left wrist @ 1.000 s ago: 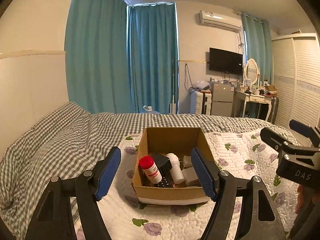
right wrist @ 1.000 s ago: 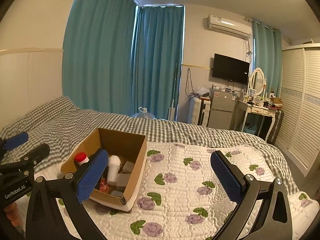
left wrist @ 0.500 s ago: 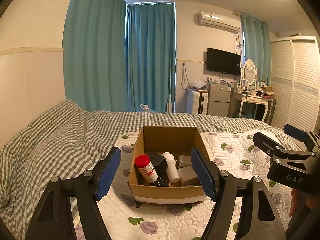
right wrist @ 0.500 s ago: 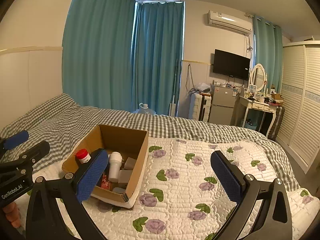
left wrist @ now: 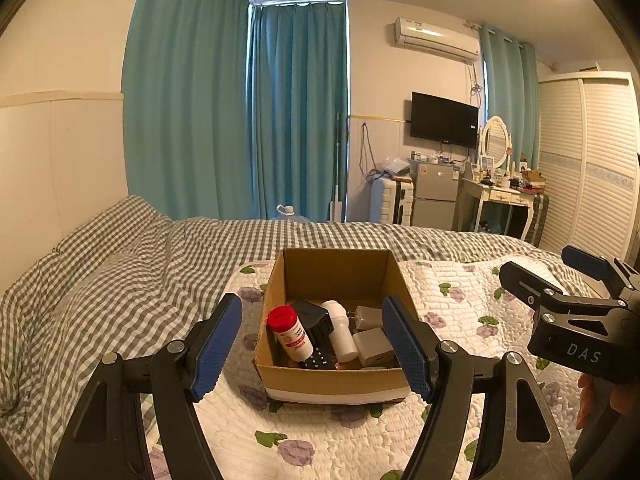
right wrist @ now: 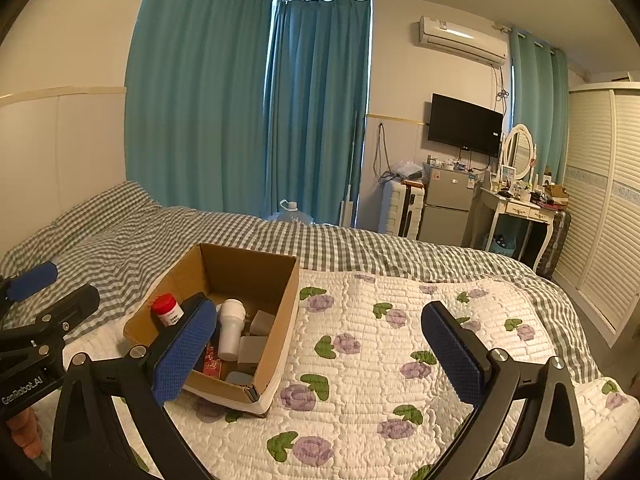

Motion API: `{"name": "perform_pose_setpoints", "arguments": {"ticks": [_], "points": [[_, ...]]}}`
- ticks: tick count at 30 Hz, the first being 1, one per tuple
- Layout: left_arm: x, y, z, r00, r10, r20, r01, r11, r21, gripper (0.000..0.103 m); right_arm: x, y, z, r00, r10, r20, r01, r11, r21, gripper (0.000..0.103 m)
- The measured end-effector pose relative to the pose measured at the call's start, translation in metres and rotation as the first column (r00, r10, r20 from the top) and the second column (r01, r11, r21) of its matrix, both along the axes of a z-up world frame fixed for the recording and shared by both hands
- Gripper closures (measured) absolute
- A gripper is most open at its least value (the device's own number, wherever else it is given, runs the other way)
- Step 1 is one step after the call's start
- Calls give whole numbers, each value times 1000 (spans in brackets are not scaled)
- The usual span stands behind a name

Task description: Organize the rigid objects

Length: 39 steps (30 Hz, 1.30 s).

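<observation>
An open cardboard box (left wrist: 334,272) sits on the flowered quilt (left wrist: 332,440); it also shows in the right wrist view (right wrist: 290,308). Inside lie a red-capped bottle (left wrist: 289,333), a white bottle (left wrist: 341,334), a black block (left wrist: 314,317), white plug adapters (left wrist: 374,344) and a black remote (left wrist: 318,360). My left gripper (left wrist: 314,350) is open and empty, held in front of the box. My right gripper (right wrist: 320,354) is open and empty, to the right of the box. The red-capped bottle (right wrist: 167,310) and white bottle (right wrist: 231,330) show in the right wrist view.
The bed carries a grey checked blanket (left wrist: 120,272) to the left and behind. A headboard wall (left wrist: 60,168) stands at left. Teal curtains, a fridge (left wrist: 434,196), a dressing table (left wrist: 502,200) and a wardrobe (left wrist: 596,168) lie beyond the bed.
Both grippers have drawn back and up slightly from the box, which sits a little lower and smaller in view. Both stay open and empty.
</observation>
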State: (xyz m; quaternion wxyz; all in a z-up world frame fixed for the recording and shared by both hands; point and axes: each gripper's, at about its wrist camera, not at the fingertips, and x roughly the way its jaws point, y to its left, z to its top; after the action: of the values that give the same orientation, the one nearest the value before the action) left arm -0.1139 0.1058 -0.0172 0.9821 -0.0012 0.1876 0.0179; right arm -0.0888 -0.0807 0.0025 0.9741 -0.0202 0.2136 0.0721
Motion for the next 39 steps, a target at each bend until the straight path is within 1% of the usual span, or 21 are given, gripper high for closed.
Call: {"name": "perform_pose_setpoints", "arguments": {"ticks": [9,30,39], "points": [[0,-1,0,1000,-3,-1,3,1000,0,27,-1,-2,0,1000,0,5,0,1000,-2,0],[1,2,-4,1000,-2,-9,2,1000,1,27,-1,-3,-3,1000,7,-22,-7,1000,8,0],[3,6,-9,1000,-7,-25,8,1000,3,27,0,0,-7,999,11,-35,-11,1000,2,0]]}}
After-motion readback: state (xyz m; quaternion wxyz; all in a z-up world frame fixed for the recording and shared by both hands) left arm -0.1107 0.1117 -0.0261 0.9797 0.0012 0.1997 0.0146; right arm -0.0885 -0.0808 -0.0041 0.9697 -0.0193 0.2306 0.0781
